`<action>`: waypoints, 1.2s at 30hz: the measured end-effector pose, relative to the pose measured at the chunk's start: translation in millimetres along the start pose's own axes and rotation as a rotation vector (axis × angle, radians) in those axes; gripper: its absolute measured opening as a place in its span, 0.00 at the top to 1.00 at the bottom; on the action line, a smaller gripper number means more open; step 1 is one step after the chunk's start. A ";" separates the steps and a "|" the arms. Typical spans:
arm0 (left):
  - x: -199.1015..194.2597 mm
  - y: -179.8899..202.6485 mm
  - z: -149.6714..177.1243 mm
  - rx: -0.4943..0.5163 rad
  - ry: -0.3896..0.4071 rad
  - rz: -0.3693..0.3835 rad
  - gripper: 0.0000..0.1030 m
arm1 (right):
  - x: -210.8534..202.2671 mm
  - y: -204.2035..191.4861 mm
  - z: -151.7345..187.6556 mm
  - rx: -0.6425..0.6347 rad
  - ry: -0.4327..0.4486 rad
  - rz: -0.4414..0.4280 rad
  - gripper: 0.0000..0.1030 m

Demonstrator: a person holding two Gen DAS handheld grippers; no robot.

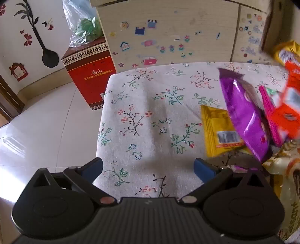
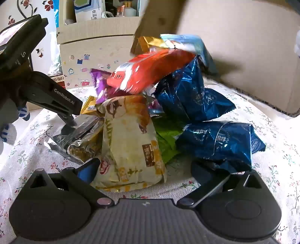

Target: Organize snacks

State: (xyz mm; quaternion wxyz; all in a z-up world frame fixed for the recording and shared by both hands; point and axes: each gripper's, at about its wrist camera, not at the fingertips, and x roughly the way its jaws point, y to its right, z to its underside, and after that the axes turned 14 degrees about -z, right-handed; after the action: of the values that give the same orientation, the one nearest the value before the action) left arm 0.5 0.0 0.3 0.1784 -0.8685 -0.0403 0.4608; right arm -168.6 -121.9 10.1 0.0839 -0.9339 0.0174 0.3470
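On the floral tabletop, a light, crinkly cream snack bag at twelve o'clock suits a mid-body pinch; both grippers' jaws spread empty.

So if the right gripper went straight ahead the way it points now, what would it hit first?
Most likely the cream pastry packet, which lies between the open fingers of the right gripper, at the front of the snack pile; depth is uncertain.

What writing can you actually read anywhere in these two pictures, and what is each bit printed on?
"GenRobot.AI": on the arm of the left gripper, seen from the right wrist view.
"S": on the dark device above it.
"盐味": on the lower blue snack bag.
"板蓝": on the white box on the shelf.
Red carton, cream snack bag, orange packet: print blurred, unreadable.
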 end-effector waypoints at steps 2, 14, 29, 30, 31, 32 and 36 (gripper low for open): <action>0.1 0.1 -1.2 -0.005 -0.005 0.000 0.01 | -0.3 1.7 0.4 0.013 0.005 -0.011 0.00; -4.9 -0.9 1.8 0.004 0.014 0.009 0.00 | -0.6 1.4 -0.8 0.001 0.002 -0.001 0.00; -6.0 -1.2 2.6 0.003 0.005 0.015 0.01 | 0.2 0.9 0.6 0.001 0.003 -0.001 0.00; -7.3 -1.5 3.5 0.004 0.007 0.017 0.01 | 0.0 1.1 0.6 0.002 0.003 0.000 0.00; -8.5 -1.7 4.0 0.003 0.008 0.018 0.01 | 0.1 1.1 0.5 0.002 0.002 0.000 0.00; -10.1 -2.4 4.3 0.002 0.011 0.022 0.01 | 0.2 1.3 0.4 0.002 0.002 0.000 0.00; -18.3 -5.1 4.6 -0.001 0.031 0.028 0.01 | 0.6 1.2 0.5 0.001 0.002 0.000 0.00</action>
State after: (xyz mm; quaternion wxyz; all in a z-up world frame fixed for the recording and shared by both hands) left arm -13.2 1.7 14.1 0.1722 -0.8760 -0.0257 0.4498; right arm -168.5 -123.0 9.1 0.0845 -0.9342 0.0179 0.3460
